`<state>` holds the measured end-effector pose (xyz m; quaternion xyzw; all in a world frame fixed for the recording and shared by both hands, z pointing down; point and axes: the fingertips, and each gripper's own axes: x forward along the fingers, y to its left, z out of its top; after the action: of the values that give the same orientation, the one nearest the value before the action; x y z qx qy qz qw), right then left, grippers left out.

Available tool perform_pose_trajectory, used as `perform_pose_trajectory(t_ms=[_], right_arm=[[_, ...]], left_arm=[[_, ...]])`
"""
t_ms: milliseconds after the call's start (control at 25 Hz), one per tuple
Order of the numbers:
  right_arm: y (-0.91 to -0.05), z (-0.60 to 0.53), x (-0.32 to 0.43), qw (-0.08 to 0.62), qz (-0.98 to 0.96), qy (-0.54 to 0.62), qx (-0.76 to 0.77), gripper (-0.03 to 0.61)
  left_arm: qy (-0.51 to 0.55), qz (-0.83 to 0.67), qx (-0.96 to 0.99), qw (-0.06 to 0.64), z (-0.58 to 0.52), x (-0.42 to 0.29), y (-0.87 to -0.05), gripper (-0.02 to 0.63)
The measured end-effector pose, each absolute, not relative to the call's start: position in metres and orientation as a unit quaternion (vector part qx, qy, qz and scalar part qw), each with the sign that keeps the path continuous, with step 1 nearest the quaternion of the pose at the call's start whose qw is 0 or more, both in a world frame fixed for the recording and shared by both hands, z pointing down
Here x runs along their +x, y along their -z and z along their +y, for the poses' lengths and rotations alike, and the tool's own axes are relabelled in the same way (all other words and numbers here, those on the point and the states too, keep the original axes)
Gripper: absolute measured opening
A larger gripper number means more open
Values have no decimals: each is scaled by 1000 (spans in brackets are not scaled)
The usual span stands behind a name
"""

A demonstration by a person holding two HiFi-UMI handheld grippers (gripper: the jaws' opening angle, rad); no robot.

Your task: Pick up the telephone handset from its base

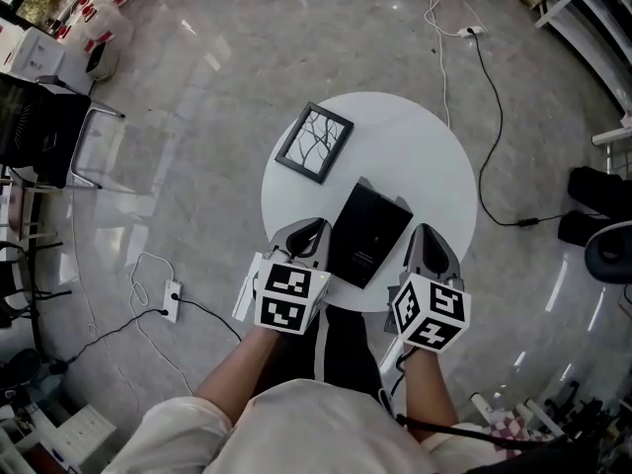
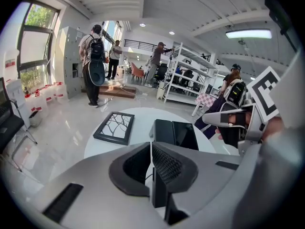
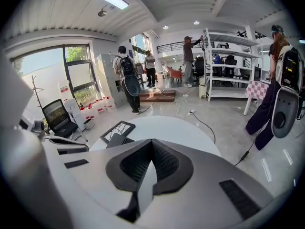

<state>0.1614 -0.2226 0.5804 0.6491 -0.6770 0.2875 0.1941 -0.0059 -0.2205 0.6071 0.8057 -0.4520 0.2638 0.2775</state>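
Observation:
The telephone point(image 1: 367, 235) is a flat black unit lying on the near half of a round white table point(image 1: 420, 151); its handset rests on the base. In the left gripper view the telephone point(image 2: 174, 132) lies just beyond the jaws, slightly right. My left gripper point(image 1: 311, 230) hovers at its left side, shut and holding nothing. My right gripper point(image 1: 427, 235) hovers at its right side, over the table's near edge, with its pads together and nothing held. The right gripper view shows only a corner of the telephone point(image 3: 114, 140), to the left.
A black picture frame point(image 1: 314, 142) lies on the table behind the telephone. On the floor are a power strip point(image 1: 171, 299) with cables at the left and another cable point(image 1: 489, 136) at the right. A black chair point(image 1: 39, 126) stands far left. Shelving point(image 2: 188, 78) and several people stand in the background.

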Motion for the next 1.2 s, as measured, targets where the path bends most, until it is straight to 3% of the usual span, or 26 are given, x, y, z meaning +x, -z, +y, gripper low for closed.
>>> perform_pose_trajectory(t_ms=[160,280,720,1200], right_arm=[[-582,-220,164,194,-673,-289,652,25],[-584,-219,167,194,-669,-291,656,25],[-588,-210,176,196,-658,-298,663,25],[-595,-201,190,202,-646,-305,670,25]], left_arm=[[-261,-428,813,297,-218,1,-610,27],[-266,-417,814,303,-216,4,-615,100],[-277,-353,825,344,-202,28,-631,274],[-259,-318,831,375,-205,44,-642,316]])
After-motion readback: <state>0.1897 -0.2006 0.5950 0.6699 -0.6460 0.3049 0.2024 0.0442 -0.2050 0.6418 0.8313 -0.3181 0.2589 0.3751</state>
